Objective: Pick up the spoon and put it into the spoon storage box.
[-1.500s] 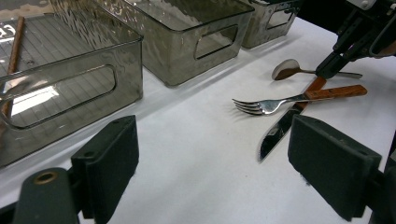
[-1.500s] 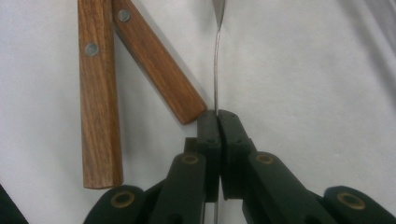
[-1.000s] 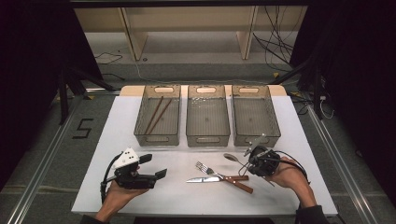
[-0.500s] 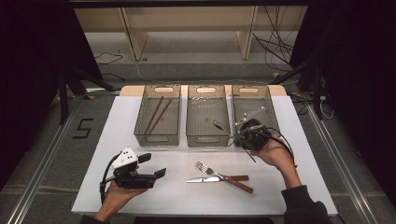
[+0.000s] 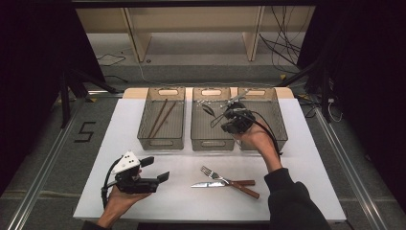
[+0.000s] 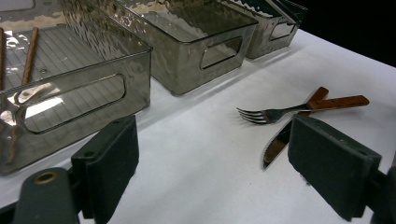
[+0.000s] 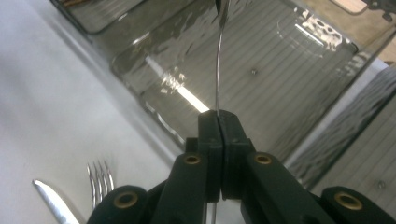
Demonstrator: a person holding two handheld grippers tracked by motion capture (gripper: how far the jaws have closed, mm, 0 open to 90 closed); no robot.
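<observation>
a spoon (image 7: 218,60) is clamped in the closed right gripper (image 5: 225,120), its long axis toward 12 o'clock over the middle bin (image 5: 213,143); left gripper (image 5: 155,168) is held open.

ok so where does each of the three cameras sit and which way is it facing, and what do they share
High view: above the person's side, looking forward and down on the white table; both forearms, left gripper and right gripper show.
Left gripper view: rides the left gripper, looking low across the table at the fork and knife; its fingers stand apart.
Right gripper view: looks down into the middle bin; its fingers pinch a thin metal utensil.
All three share the fork.
</observation>
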